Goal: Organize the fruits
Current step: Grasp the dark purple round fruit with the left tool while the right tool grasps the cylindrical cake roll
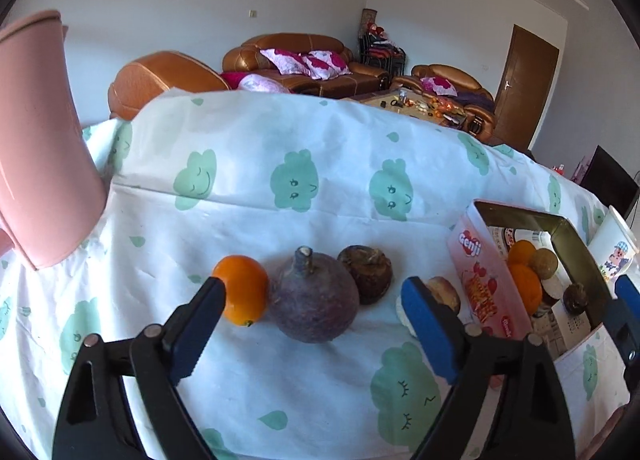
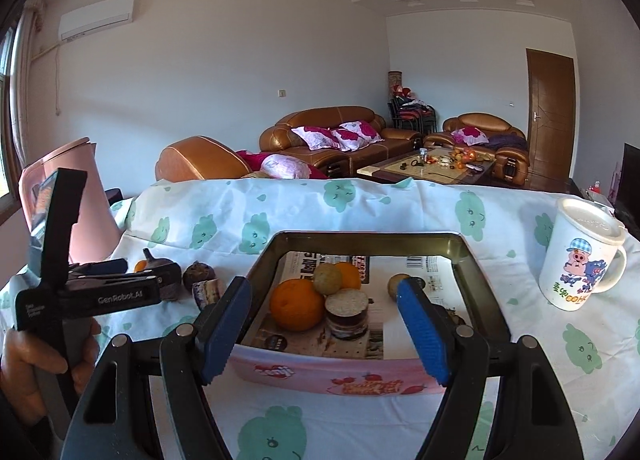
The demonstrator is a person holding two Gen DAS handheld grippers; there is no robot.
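On the cloud-print cloth, a small orange point(image 1: 242, 288), a round purple fruit with a stem point(image 1: 314, 300) and a brown knobbly tuber point(image 1: 366, 272) lie in a row. My left gripper point(image 1: 316, 292) is open around the purple fruit without touching it, and its left pad is beside the orange. A pale cut piece point(image 1: 442, 292) lies behind its right finger. The pink tin point(image 2: 372, 238) holds oranges point(image 2: 297, 304), a cut purple tuber point(image 2: 346, 312) and several small brown fruits. My right gripper point(image 2: 324, 288) hangs open over the tin's near wall, holding nothing.
A pink jug point(image 1: 44, 148) stands at the far left. A white lidded mug with a cartoon pig point(image 2: 580, 256) stands right of the tin. A hand point(image 2: 44, 356) holds the left gripper's handle. Beyond the table's far edge are brown sofas and a coffee table.
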